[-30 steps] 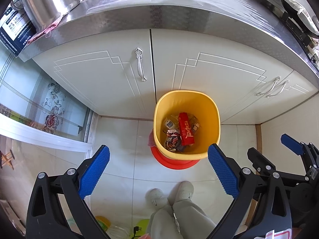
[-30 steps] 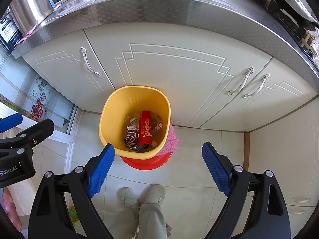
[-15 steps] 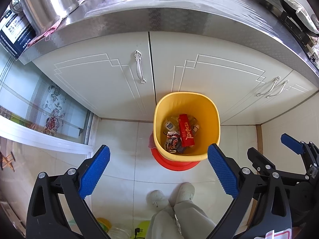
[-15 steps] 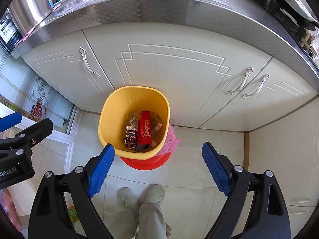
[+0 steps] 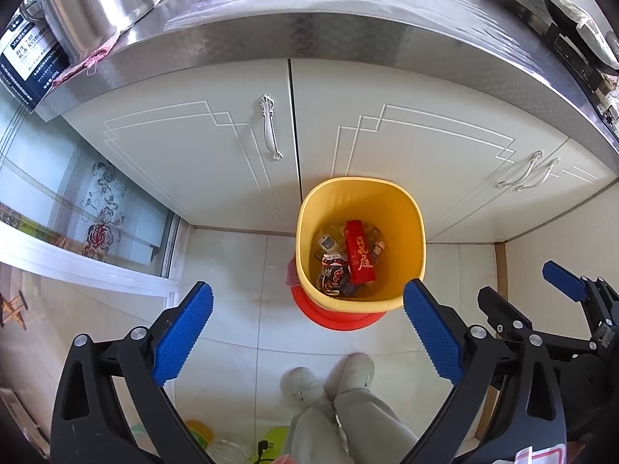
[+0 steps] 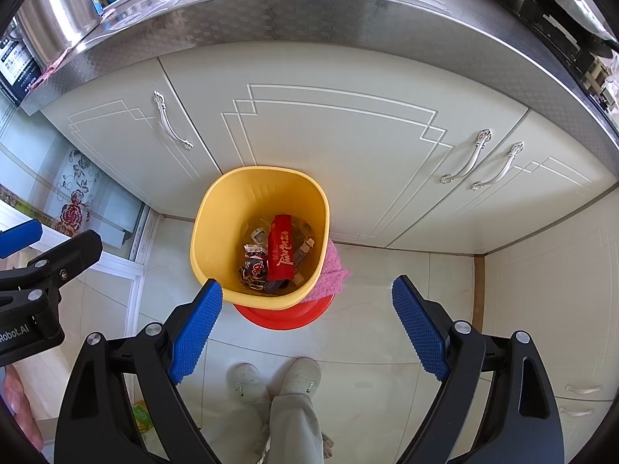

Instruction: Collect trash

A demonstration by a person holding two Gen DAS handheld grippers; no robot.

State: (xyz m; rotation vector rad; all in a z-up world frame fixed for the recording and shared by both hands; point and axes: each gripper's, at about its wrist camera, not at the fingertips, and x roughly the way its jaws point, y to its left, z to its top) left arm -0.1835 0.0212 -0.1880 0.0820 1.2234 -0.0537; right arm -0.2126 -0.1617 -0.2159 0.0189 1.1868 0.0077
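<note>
While hanging above the tiled floor [image 5: 240,266], left gripper [image 5: 307,311] spread wide, blue pads [image 5: 182,328] well apart, nothing between them. Right gripper [image 6: 307,311] likewise gaping, pads [image 6: 195,326] clear of everything, empty.

Yellow bin [image 5: 416,239] taken as the landmark: standing upright on the floor, close against the cream cabinet doors [image 5: 201,154] just behind it. Inside the bin, at the bottom: a red packet [image 5: 359,253] with pale lettering, lying lengthwise; beside it a dark crumpled wrapper [image 5: 332,272]; a few smaller clear and pale scraps around them, too small to tell apart. Under the bin's near side, a red round disc [image 5: 340,317], partly covered. Against the bin's right flank in the right wrist view, a pink cloth [image 6: 330,274], touching the wall. Nearer than the bin, two pale shoes [image 6: 278,381] and a grey trouser leg [image 6: 294,425]. Above the bin, over the cabinets, a steel countertop [image 5: 348,27] with a large metal pot [image 5: 89,4] at its left end.
</note>
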